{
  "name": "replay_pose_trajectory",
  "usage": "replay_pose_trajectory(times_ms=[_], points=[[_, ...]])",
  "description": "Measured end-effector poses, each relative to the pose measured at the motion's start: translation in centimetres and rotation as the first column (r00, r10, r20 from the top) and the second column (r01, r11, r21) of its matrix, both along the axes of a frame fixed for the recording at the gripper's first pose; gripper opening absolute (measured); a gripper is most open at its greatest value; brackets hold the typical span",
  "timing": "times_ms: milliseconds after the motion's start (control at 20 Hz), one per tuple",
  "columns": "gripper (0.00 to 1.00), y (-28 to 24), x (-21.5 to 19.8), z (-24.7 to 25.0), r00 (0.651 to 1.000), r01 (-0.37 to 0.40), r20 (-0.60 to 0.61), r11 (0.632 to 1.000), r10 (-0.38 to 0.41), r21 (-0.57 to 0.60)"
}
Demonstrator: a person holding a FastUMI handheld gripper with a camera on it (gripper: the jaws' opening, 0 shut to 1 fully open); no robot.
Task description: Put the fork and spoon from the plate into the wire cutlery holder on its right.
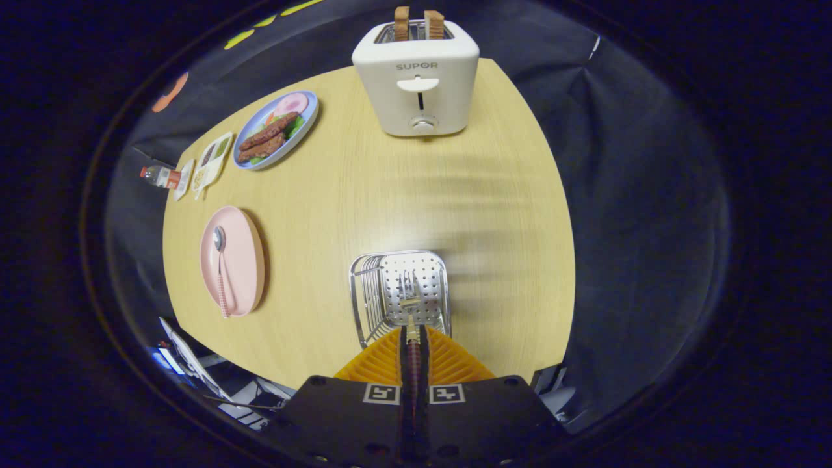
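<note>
Fingers (413, 338) pressed nearly together, pinching the fork (409, 296) by its handle. Fork head poked out ahead, tines hanging over the wire cutlery holder (364, 292), above its perforated inner plate. Not released yet, by the look of it.

Landmark = holder. Pink plate (247, 260) to its left on the surface (364, 195), well apart. Spoon (221, 270) lying on that plate, bowl toward the far side, striped handle toward the near rim. Toaster (416, 78) beyond the holder, two slices up. Blue plate of food (276, 130) far-left of the holder, past the pink plate.

Handling, judged: fork stiff and light, metal head smooth, likely to pivot in a thin pinch if held far from its balance point. Should drop cleanly once tines are inside the wire rim. Spoon same story: rigid, light, lying flat, so low clearance under the handle. Best taken on the striped handle near mid-length, where the plate rim lifts it a little; bowl too slick and curved.

Hard to make out: fork handle mostly hidden between the fingers, grip depth unclear. Near wall of the holder cut off by the fingers. Cannot tell whether tines touch the holder or hang above it. Small items left of the blue plate too small to identify.
</note>
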State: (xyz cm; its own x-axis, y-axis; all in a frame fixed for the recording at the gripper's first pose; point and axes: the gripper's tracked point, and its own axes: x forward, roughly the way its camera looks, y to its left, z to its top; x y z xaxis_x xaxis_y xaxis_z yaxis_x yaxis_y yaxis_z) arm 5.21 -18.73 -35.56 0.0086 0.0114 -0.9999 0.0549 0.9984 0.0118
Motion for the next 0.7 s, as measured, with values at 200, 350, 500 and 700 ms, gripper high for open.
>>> replay_pose_trajectory(times_ms=[200, 350, 500, 700], points=[[0.03, 0.2, 1.1, -0.2, 0.999, 0.009, 0.036, 1.000, -0.008, -0.009], [0.06, 0.5, 0.8, -0.2, 0.999, 0.033, 0.042, 0.999, -0.033, 0.001], [0.08, 0.2, 1.2, 0.4, 0.995, 0.057, 0.079, 0.998, -0.057, -0.006], [0.20, 0.3, 1.8, 2.5, 0.985, 0.033, 0.172, 0.999, -0.027, -0.034]])
